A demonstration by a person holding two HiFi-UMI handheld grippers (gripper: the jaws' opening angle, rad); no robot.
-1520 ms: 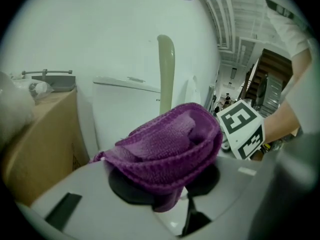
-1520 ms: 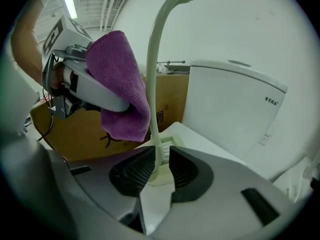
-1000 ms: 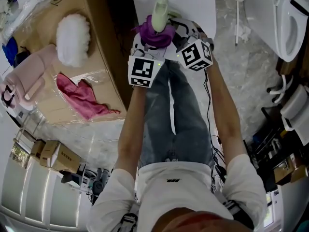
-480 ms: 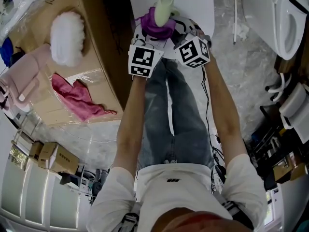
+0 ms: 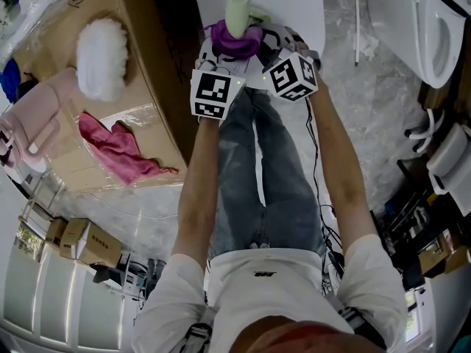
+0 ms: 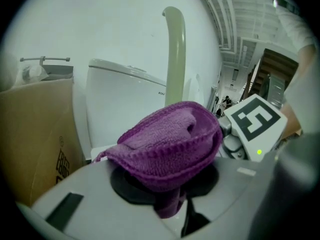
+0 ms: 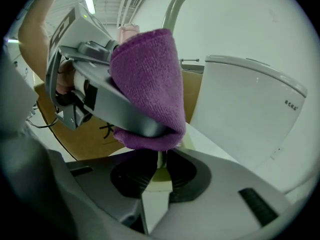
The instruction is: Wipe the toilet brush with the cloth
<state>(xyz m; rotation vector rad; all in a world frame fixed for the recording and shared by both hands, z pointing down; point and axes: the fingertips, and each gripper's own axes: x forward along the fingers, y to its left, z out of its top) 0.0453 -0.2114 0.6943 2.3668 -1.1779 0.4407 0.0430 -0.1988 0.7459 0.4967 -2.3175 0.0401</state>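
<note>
The pale green toilet brush handle point(image 5: 240, 4) stands up between my two grippers, with a purple cloth point(image 5: 235, 41) wrapped round it. In the left gripper view my left gripper point(image 6: 172, 204) is shut on a fold of the cloth point(image 6: 170, 144), and the handle point(image 6: 175, 54) rises behind it. My right gripper point(image 7: 157, 176) has just been closing, and its pads now press on the pale green brush stem point(image 7: 159, 178) just below the cloth point(image 7: 150, 99). The brush head is hidden.
A cardboard box point(image 5: 158, 87) at the left carries a white fluffy duster point(image 5: 103, 57) and a pink cloth point(image 5: 118, 149). A white toilet point(image 5: 441, 28) stands at the right, with another long-handled tool point(image 5: 359, 13) on the floor near it. The person's legs point(image 5: 265, 175) are below the grippers.
Both grippers, the cloth and the brush handle have shifted slightly up and left in the head view. The handle's top now reaches the picture's upper edge.
</note>
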